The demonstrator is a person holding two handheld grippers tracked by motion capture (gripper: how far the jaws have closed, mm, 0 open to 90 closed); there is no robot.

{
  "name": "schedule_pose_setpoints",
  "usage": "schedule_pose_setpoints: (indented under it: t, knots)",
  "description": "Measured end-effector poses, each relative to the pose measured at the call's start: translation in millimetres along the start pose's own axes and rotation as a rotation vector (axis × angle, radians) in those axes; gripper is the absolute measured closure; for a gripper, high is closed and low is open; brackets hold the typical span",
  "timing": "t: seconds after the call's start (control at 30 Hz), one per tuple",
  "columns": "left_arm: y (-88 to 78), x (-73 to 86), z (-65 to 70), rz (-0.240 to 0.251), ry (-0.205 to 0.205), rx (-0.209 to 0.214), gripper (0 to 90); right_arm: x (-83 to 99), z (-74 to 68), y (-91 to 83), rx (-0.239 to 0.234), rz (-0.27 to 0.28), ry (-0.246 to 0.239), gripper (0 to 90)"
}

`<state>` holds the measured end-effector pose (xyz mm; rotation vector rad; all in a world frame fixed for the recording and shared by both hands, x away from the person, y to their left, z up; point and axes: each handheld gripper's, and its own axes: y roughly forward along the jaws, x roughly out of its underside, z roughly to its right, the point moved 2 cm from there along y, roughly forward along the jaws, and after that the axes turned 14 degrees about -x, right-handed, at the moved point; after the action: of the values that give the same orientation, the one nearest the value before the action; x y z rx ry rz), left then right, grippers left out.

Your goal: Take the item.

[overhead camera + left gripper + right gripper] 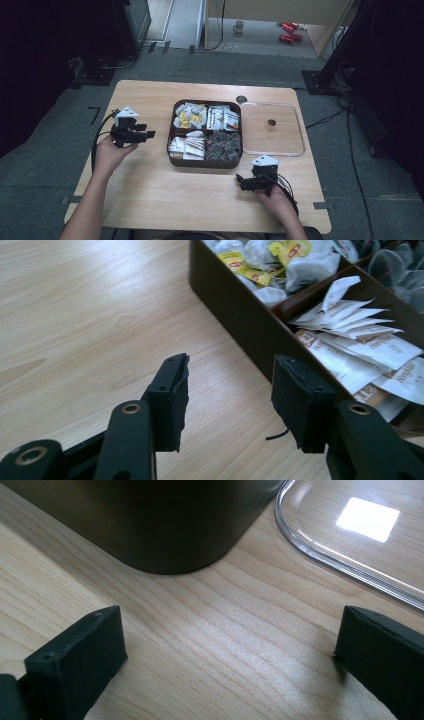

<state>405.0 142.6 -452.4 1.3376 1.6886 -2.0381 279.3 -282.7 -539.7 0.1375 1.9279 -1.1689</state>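
A dark four-part tray (172, 150) of tea bags and sachets was seen at the middle of the wooden table (150, 190), with a clear lid (300, 145) laid flat just beside it on the right. The left gripper (148, 134) was held just off the tray's left wall, jaws partly parted and nothing between them; the right gripper (241, 181) was kept low near the tray's front right corner, jaws spread wide and likewise empty. A risk was judged on the left: with the jaws only half apart and so close to the wall, the rim could be struck or the tray pushed sideways if the reach went in level rather than over the edge, and several loose white sachets (360, 340) could be pinched together since they lay overlapped. On the right, the lid's rim could be nudged if that hand were swung outward. In the left gripper view the print on the sachets and the yellow-tagged tea bags (255, 262) behind the divider could be made out, which the high view rendered as small patches. The right gripper view gave the tray's rounded corner (175, 550) and the lid's edge (320, 555) against the wood grain, while the whole layout was offered by the high view.
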Motion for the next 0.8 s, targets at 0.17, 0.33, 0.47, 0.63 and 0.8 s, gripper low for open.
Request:
schedule_pose_setpoints:
  t: [0.17,0.33,0.47,0.63,0.8]
  knots:
    - [2.5,-9.7,4.4,0.005,0.009,0.035,51.0,0.0,0.0,0.0,0.000,0.000,0.000,0.0]
    - [3.6,-16.4,9.9,0.008,0.026,0.052,52.4,0.0,0.0,0.0,0.000,0.000,0.000,0.0]
    - [4.0,-22.6,14.3,0.013,0.033,0.068,53.6,0.0,0.0,0.0,0.000,0.000,0.000,0.0]
    - [4.8,-27.0,18.6,0.017,0.033,0.090,55.0,0.0,0.0,0.0,0.000,0.000,0.000,0.0]
    - [8.4,-32.6,28.9,0.019,0.036,0.124,56.8,0.0,0.0,0.0,0.000,0.000,0.000,0.0]
